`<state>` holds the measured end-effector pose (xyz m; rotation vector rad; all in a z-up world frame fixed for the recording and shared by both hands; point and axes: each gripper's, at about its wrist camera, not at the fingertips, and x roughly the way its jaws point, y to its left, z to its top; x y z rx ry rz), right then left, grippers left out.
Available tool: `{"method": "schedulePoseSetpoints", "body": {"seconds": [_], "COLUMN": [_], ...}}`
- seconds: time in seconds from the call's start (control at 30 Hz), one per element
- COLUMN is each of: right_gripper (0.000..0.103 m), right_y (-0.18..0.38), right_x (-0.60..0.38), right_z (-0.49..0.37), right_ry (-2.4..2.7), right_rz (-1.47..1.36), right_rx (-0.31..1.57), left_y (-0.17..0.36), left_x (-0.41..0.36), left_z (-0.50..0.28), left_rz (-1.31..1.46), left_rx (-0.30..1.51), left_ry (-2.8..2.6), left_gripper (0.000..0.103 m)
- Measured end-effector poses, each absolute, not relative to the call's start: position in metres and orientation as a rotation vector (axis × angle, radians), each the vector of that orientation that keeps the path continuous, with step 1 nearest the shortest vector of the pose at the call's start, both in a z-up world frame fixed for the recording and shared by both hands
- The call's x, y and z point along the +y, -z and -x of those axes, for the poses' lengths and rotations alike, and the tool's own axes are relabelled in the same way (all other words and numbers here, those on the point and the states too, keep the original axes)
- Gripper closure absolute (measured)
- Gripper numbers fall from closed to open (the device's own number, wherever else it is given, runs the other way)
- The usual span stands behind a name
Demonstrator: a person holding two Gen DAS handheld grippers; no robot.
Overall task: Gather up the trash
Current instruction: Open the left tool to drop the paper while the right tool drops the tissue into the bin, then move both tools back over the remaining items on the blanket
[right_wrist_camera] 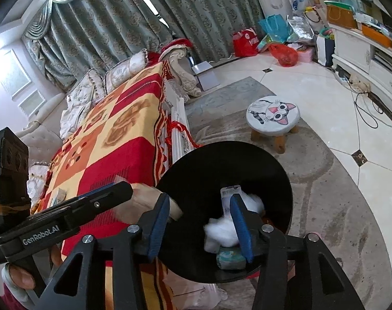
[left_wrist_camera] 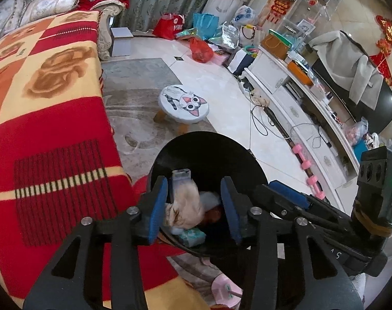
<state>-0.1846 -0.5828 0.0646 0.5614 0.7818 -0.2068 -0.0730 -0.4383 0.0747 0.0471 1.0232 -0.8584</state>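
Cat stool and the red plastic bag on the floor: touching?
Apart. The left wrist view shows the cat stool and red plastic bag with bare floor tile between them.

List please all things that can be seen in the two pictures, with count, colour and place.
bin: 1, black, beside the blanket edge, under both claws
tissue wad: 1, white, inside the bin
tissue pack: 1, green-white, bin bottom
blanket: 1, red, yellow and orange, on the table at the left
stool: 1, white with cat face, on the rug
dumbbells: 2, pink, floor by the white cabinet
plastic bag: 1, red, on the far floor
curtains: grey-green, back wall
left claw: black with blue pads, open above the bin
right claw: same colours, open above the bin
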Motion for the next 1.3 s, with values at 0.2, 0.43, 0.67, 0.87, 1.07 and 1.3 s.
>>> {"method": "schedulePoseSetpoints", "body": {"seconds": [0.2, 0.43, 0.67, 0.87, 1.07, 1.3], "right_gripper": [0.049, 0.046, 0.041, 0.04, 0.039, 0.038], "right_y": [-0.063, -0.069, -0.076, -0.075, -0.071, -0.061], "right_x": [-0.573, -0.551, -0.509, -0.471, -0.426, -0.364], "right_z": [0.182, 0.173, 0.155, 0.138, 0.117, 0.091], "right_ry": [0.184, 0.143, 0.06, -0.017, -0.116, -0.264], "right_rz": [-0.562, -0.542, -0.497, -0.458, -0.42, -0.35], "right_rx": [0.791, 0.794, 0.813, 0.842, 0.886, 0.944], "left_y": [-0.08, -0.087, -0.092, -0.091, -0.092, -0.09], "left_x": [-0.423, -0.389, -0.342, -0.293, -0.238, -0.161], "left_z": [0.074, 0.071, 0.072, 0.072, 0.062, 0.054], "left_rz": [-0.063, -0.084, -0.095, -0.086, -0.075, -0.061], "left_rx": [1.008, 0.984, 0.961, 0.97, 0.974, 0.975], "left_ry": [0.803, 0.718, 0.646, 0.575, 0.486, 0.351], "left_gripper": [0.061, 0.061, 0.061, 0.061, 0.061, 0.061]}}
